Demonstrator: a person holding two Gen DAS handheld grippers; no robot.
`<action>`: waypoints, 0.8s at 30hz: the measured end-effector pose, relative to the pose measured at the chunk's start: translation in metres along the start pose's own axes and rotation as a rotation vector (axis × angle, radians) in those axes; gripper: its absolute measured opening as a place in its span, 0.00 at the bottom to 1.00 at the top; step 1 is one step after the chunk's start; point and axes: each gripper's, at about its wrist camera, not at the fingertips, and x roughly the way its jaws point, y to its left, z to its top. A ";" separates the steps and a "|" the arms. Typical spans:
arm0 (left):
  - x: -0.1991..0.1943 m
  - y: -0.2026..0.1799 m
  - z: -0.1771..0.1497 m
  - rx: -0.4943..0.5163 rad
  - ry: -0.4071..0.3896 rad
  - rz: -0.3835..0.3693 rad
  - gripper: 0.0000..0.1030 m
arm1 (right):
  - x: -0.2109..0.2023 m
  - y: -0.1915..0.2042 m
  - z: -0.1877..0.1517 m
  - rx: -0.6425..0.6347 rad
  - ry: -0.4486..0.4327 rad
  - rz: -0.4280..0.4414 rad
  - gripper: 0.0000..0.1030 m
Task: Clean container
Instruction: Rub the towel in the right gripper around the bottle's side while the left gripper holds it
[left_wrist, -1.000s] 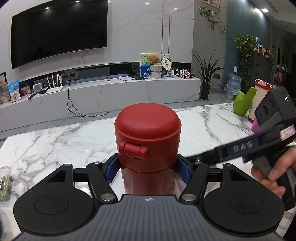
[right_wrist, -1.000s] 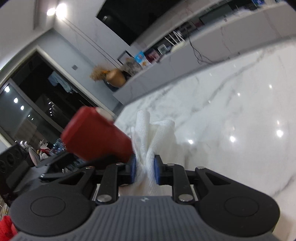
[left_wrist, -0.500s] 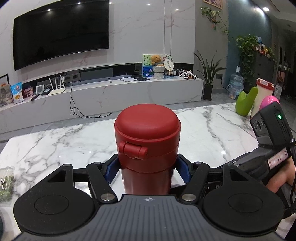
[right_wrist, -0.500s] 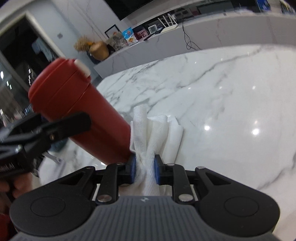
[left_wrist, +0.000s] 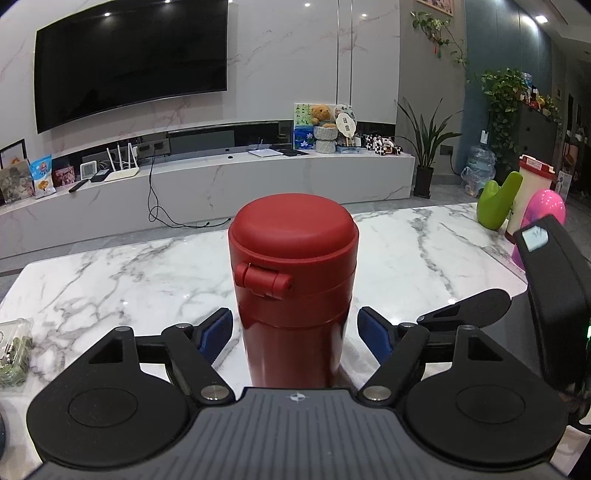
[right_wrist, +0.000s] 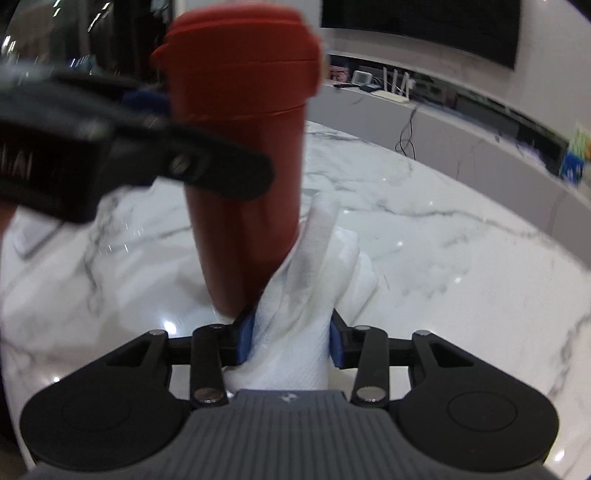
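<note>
Left wrist view has the red flask (left_wrist: 293, 280) standing upright on the white, grey-veined marble tabletop (left_wrist: 110, 288), right between the fingers of the left claw (left_wrist: 295, 334). The flask is a smooth, matte cylinder with a domed lid, a small hinged latch on its front and thin seams ringing the upper body. Both blue pads (left_wrist: 216, 334) stand clear of its sides with a gap on each side; the jaws are opening. At the far right sits the black body of the right tool.

From the right wrist, the right claw (right_wrist: 291, 341) has a bunched white paper towel (right_wrist: 306, 295) with an embossed, crinkled texture between its blue pads; its jaws are opening, and the pads look to touch the wad's sides. The towel's upper folds lean against the flask's lower right side.
</note>
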 end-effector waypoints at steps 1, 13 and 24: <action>0.000 0.000 0.000 -0.003 0.001 0.000 0.72 | 0.001 0.003 -0.001 -0.032 0.005 -0.015 0.43; 0.008 0.000 0.002 -0.009 0.014 0.012 0.61 | -0.005 -0.026 -0.002 0.115 0.006 -0.042 0.23; 0.013 0.019 0.002 0.079 0.023 -0.127 0.61 | -0.048 -0.113 -0.011 0.756 -0.350 0.328 0.23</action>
